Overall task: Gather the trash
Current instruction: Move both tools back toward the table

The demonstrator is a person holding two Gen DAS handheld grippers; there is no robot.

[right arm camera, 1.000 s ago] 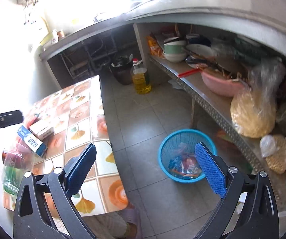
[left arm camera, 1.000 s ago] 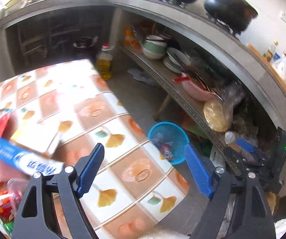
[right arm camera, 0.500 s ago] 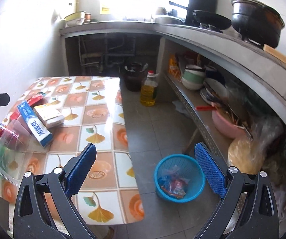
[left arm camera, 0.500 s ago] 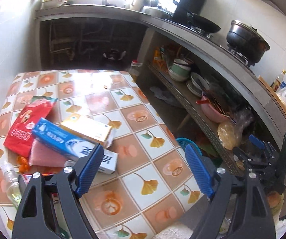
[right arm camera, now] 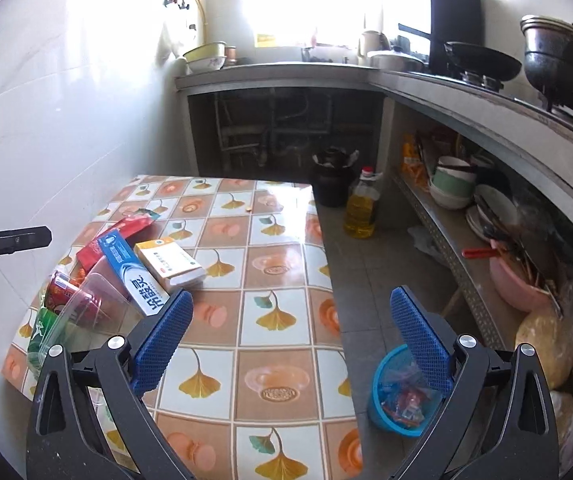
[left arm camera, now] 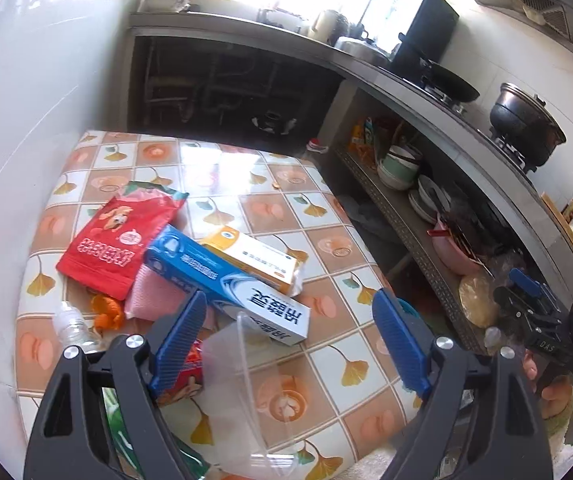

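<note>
Left gripper (left arm camera: 288, 342) hangs over the near edge of the tiled table (left arm camera: 326, 248), fingers spread wide, nothing between the pads. Right gripper (right arm camera: 288, 338) likewise wide apart and empty, over the table's right half and the floor beside it.

Trash sits in a pile on the left part of the table. A red snack pouch (left arm camera: 120, 236) lies flat at the far left of the pile. A blue toothpaste box (left arm camera: 226, 284) lies diagonally, one end overlapping the pouch edge. A yellow and white medicine box (left arm camera: 252, 258) lies just behind the toothpaste box, touching it. A pink packet (left arm camera: 154, 292) is partly under the toothpaste box. A clear plastic lid or container (left arm camera: 242, 384) sits at the near side of the pile, right under the left gripper, tilted. A small clear bottle (left arm camera: 72, 326) stands near the left edge, beside an orange scrap (left arm camera: 108, 312). A red wrapper (left arm camera: 188, 372) and a green wrapper (right arm camera: 40, 334) are partly hidden under the clear plastic.

A blue basket (right arm camera: 400, 396) stands on the floor to the right of the table, with colourful wrappers inside; the right gripper's right finger partly covers it. A bottle of yellow oil (right arm camera: 362, 208) stands on the floor past the table's far right corner. A shelf with bowls (right arm camera: 452, 184) runs under the counter on the right. A pot (left arm camera: 526, 122) and a wok (left arm camera: 450, 84) sit on the stove.
</note>
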